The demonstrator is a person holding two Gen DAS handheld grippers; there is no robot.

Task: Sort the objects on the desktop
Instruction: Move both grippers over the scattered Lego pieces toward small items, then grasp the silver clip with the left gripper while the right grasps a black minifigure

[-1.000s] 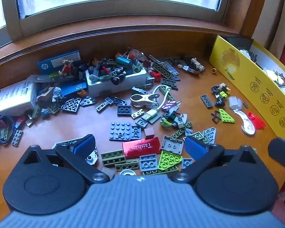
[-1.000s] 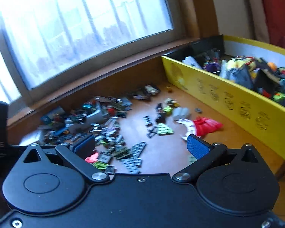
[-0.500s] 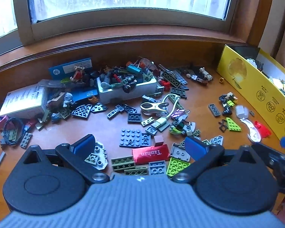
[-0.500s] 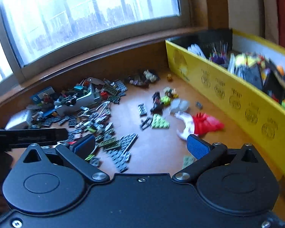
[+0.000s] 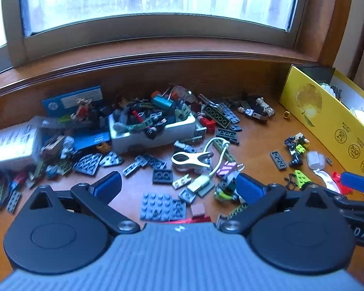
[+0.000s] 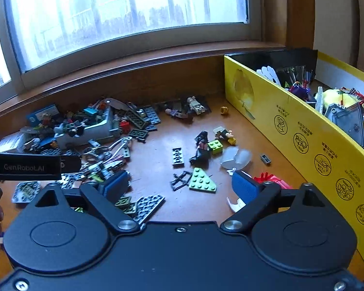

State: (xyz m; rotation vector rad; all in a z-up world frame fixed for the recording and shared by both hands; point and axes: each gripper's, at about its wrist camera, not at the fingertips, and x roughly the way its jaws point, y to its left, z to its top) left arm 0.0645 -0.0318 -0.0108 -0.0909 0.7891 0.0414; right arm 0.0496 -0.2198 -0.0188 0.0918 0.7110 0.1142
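Note:
Loose building bricks and small objects lie scattered on a wooden desk (image 5: 259, 145) below a window. My left gripper (image 5: 179, 186) is open and empty above a blue studded plate (image 5: 161, 206), with a white clip (image 5: 191, 161) and a USB plug (image 5: 199, 184) just beyond. My right gripper (image 6: 180, 185) is open and empty above a lime wedge plate (image 6: 202, 180), near a red piece (image 6: 271, 179) and a dark plate (image 6: 177, 156). A yellow box (image 6: 303, 140) full of items stands at the right; it also shows in the left wrist view (image 5: 327, 118).
A white tray (image 5: 155, 133) heaped with pieces sits at the back centre. A white carton (image 5: 11, 145) and a blue card (image 5: 72, 99) lie at the left. The window sill (image 5: 157, 51) runs behind. The left gripper body (image 6: 24, 167) shows at the right view's left edge.
Both grippers have moved forward and lower over the desk. The red packet near the left gripper has slid almost out of sight under its body. Both stay open.

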